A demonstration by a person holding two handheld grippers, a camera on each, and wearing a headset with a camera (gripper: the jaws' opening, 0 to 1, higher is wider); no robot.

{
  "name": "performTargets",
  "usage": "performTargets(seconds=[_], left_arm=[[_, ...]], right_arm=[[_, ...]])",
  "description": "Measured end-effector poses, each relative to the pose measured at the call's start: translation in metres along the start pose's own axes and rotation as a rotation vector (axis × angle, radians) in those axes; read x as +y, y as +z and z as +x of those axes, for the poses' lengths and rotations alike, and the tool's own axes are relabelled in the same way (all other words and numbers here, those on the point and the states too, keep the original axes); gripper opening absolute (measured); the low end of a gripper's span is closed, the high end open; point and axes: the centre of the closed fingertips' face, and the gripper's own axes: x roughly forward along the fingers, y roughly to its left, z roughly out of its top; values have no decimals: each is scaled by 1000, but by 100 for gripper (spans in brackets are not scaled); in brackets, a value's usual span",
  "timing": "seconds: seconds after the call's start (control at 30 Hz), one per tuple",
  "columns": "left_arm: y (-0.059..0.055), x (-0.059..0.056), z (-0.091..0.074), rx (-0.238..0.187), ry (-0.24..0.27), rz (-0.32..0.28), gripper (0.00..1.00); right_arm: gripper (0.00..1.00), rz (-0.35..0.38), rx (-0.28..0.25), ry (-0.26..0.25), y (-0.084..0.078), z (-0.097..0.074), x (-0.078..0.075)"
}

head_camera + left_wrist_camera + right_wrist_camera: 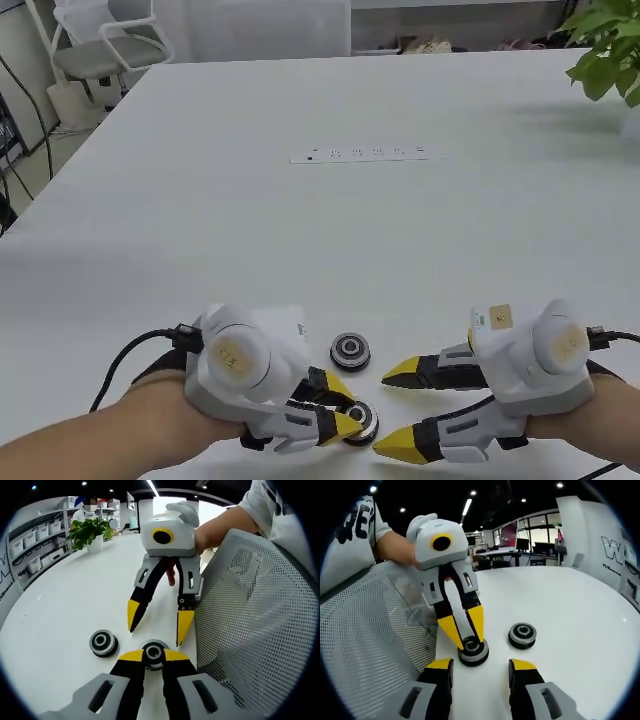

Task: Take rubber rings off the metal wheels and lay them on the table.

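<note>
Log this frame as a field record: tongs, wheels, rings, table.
left tongs: shut on held wheel, low over the table's near edge
right tongs: open, tips aimed at the held wheel from the right
free wheel: flat on table, just beyond both tongs, apart from them
rubber rings: dark outer band on both wheels, none off yet
background: power strip mid-table, plant at far right

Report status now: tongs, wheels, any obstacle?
Left tongs shut on near wheel. Right tongs open, close beside it. Second wheel free on table. Nothing in the way.
</note>
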Motion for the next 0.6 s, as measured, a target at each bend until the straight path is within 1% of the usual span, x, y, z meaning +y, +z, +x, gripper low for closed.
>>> performTargets(seconds=[0.1, 0.27, 0.43, 0.47, 0.6], left_arm=[[0, 0, 0, -2, 2, 1, 8], [0, 1, 1, -4, 5, -10, 8], [1, 1, 2, -11, 4, -10, 8], [1, 1, 2, -12, 4, -13, 8], [1, 1, 2, -13, 4, -10, 8]], right_arm=[[39, -1, 1, 8, 0, 2, 1], [35, 15, -20, 13, 5, 6, -1], [31, 19, -10, 35, 3, 11, 5], [30, 6, -15, 36, 4, 12, 5], [27, 8, -10, 37, 2, 10, 5]])
